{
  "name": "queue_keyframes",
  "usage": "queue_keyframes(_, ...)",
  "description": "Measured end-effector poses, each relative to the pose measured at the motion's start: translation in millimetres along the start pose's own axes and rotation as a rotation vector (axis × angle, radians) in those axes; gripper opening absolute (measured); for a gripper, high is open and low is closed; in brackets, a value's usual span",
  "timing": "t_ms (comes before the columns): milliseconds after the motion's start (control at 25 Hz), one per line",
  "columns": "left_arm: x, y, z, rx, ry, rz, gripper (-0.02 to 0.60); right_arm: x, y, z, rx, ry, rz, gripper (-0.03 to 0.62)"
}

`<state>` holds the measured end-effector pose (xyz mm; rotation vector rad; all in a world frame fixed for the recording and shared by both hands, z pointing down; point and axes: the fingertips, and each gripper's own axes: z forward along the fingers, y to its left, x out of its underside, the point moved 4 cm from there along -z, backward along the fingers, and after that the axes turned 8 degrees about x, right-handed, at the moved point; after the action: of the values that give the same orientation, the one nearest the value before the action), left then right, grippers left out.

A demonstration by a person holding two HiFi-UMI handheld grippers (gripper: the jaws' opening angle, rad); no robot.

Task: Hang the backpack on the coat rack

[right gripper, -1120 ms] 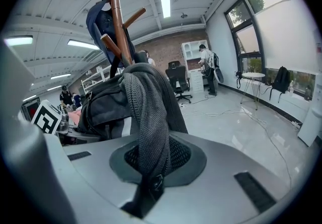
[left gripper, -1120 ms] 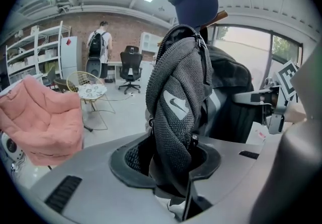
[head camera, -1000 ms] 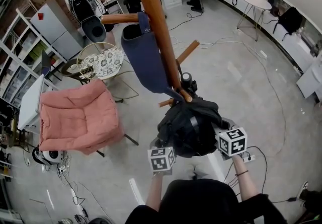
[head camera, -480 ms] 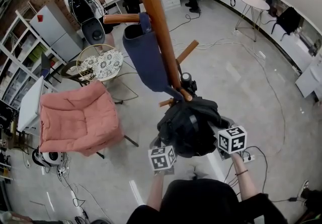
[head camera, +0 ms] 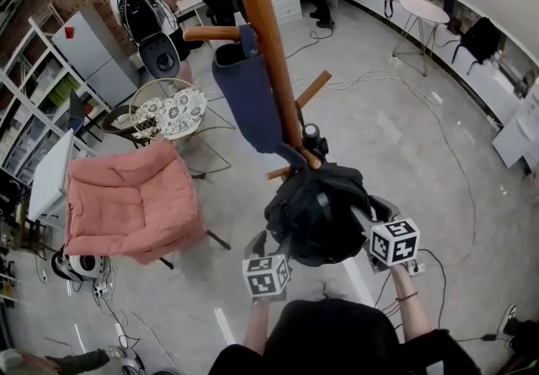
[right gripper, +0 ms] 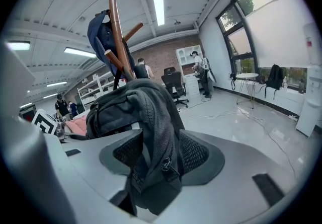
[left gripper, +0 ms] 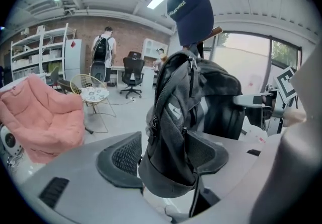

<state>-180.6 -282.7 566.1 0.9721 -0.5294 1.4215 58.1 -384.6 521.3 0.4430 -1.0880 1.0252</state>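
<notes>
The black backpack (head camera: 316, 209) hangs by its top from a lower peg of the wooden coat rack (head camera: 265, 45). A navy cap (head camera: 248, 95) hangs from a higher peg. My left gripper (head camera: 274, 240) is at the bag's left side and its jaws are opening. In the left gripper view the backpack (left gripper: 176, 132) droops between the pads (left gripper: 121, 155), which stand off it. My right gripper (head camera: 364, 217) is at the bag's right side, its jaws opening too. In the right gripper view the bag's grey fabric (right gripper: 156, 132) hangs loose between the spread pads (right gripper: 193, 152).
A pink armchair (head camera: 130, 205) stands to the left of the rack, with a round wire table (head camera: 168, 108) behind it. A person wearing a backpack (head camera: 143, 2) stands at the far back. Shelves (head camera: 34, 87) line the left wall. Cables trail across the floor at the right.
Both grippers have drawn back a little toward me and their jaws have spread. The backpack stays hanging on the peg.
</notes>
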Motion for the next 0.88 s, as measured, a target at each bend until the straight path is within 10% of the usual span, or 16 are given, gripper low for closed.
queue_keyframes(880,-68.4,-31.3,-85.1,0.001,-0.23,0.152,0.04,-54.7,-10.7,-78.0,0.009,-0.235,0.037,0.025)
